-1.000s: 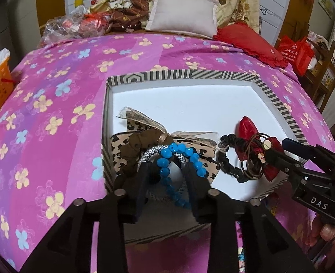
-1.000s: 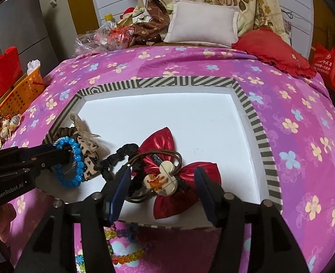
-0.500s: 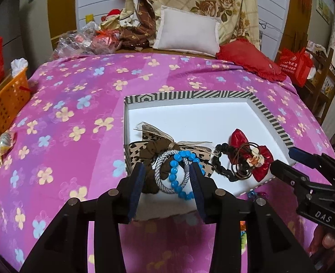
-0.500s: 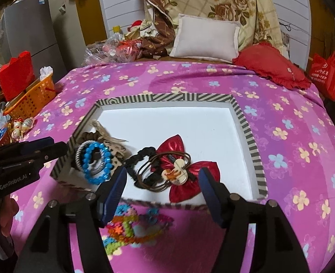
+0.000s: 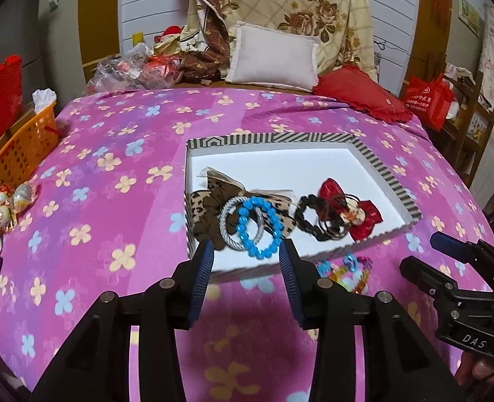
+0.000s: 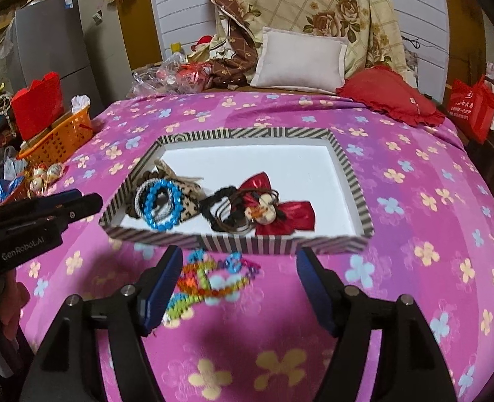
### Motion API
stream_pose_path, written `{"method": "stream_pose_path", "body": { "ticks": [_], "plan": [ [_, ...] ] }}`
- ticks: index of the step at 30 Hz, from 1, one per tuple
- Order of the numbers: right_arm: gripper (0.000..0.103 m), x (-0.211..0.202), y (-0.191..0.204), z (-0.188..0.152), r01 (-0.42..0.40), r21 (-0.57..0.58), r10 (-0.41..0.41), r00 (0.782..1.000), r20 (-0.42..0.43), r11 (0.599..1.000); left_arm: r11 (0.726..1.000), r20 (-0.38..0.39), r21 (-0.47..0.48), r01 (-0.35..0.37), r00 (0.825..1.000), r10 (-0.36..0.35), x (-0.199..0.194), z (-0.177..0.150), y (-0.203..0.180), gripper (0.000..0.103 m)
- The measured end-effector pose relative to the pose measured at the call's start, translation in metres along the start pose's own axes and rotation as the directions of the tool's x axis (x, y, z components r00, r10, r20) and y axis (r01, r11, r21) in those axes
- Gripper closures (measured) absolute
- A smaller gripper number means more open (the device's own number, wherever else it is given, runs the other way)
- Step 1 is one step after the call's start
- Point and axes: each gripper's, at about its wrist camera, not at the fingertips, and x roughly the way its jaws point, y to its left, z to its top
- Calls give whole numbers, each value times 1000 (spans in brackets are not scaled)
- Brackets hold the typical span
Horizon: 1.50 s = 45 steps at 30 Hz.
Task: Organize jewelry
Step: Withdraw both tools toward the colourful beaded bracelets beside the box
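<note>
A striped box (image 5: pixel 374 154) (image 6: pixel 351 181) with a white floor lies on the pink bedspread. In it are a blue bead bracelet (image 5: pixel 242 226) (image 6: pixel 149 211), a grey ring (image 5: pixel 225 231), a leopard bow (image 5: pixel 213 194), a black scrunchie (image 5: pixel 302 217) (image 6: pixel 210 204) and a red bow clip (image 5: pixel 364 217) (image 6: pixel 297 217). My left gripper (image 5: pixel 245 261) (image 6: pixel 89 201) hangs open before the box's near wall, holding nothing. My right gripper (image 6: pixel 240 264) (image 5: pixel 421 253) is opening above a colourful bead piece (image 6: pixel 210 278) (image 5: pixel 347 273) on the spread, pads clear of it.
An orange basket (image 5: pixel 22 147) (image 6: pixel 59 137) and small wrapped ornaments (image 5: pixel 9 201) sit off the bed's left edge. A white pillow (image 5: pixel 273 57), a red cushion (image 5: pixel 357 93) and piled bedding fill the head end. A red bag (image 6: pixel 471 107) stands at the right.
Both grippers drew back and up out of the box. The left one let the blue bracelet lie, the right one left the red bow and widened. The colourful bead piece came into view.
</note>
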Motion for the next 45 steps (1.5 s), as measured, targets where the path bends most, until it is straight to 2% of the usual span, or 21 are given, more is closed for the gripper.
{"method": "stream_pose_path", "body": {
  "ticks": [16,27,32,42,45],
  "plan": [
    [29,-17,-9,-33,35,6,-34,999,-39,999,1000,-37,7,12,999,-12,-15,-33,-3,81],
    [31,13,-18,-43,18,35,-15,996,-88,999,1000,-91,-11,12,996,-13,-5,-52,3,81],
    [47,34,-25,-32,21,54,-15,994,-104,998,1000,-99,-13,20,995,-22,-2,-54,3,81],
    [60,69,-10,-13,8,-18,-10,991,-135,1000,999,-135,-24,31,990,-34,11,-59,4,81],
    [74,81,-8,-15,24,-34,-29,987,-157,999,999,-139,-21,36,990,-38,12,-59,3,81]
  ]
}}
